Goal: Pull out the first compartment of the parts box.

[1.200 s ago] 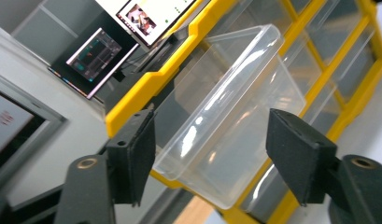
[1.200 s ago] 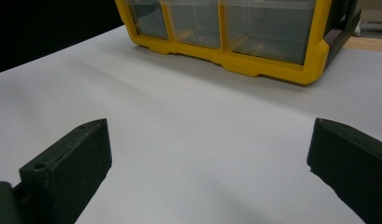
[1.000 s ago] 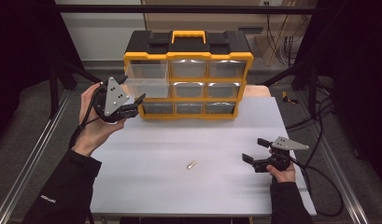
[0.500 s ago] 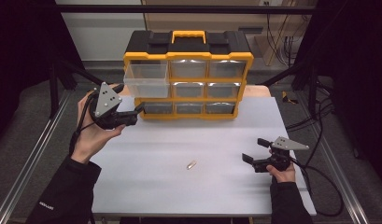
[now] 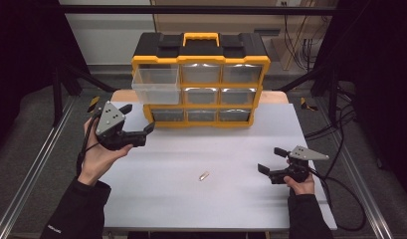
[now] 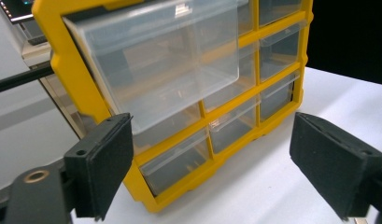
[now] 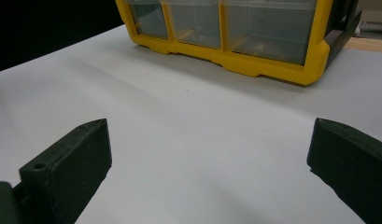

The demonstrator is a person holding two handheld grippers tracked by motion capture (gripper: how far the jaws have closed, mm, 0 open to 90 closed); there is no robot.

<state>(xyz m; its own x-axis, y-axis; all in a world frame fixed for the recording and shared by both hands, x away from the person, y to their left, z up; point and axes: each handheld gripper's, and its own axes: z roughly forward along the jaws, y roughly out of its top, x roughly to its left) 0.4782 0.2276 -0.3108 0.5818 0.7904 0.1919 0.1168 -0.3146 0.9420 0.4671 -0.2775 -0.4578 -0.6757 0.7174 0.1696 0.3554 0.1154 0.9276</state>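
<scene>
Black jaws on the left gripper [image 5: 150,128] stand spread with nothing between them, and they have just been opening; the pulled-out drawer [image 5: 156,84] hangs above and just ahead of them, free of any grip. Seen along the left gripper's own jaws, the clear drawer [image 6: 160,60] juts from the top corner slot of the yellow organizer [image 5: 201,84], apart from both pads. The right gripper [image 5: 271,160] rests low on the white table [image 5: 191,209], also spread and empty, pointing toward the middle of the table.

What the next move turns on, I'd judge, is the small pale screw [image 5: 204,176] (or something like it, too small to be sure) lying on the table between the two hands. It sits a little nearer the right gripper, to that gripper's left, with its long axis slanted toward the organizer. The open drawer is well apart from it, up and to the left.

Compared with a second ago, the left hand has come down and away from the drawer front; the drawer stays out, and the screw and right hand have not shifted.
</scene>
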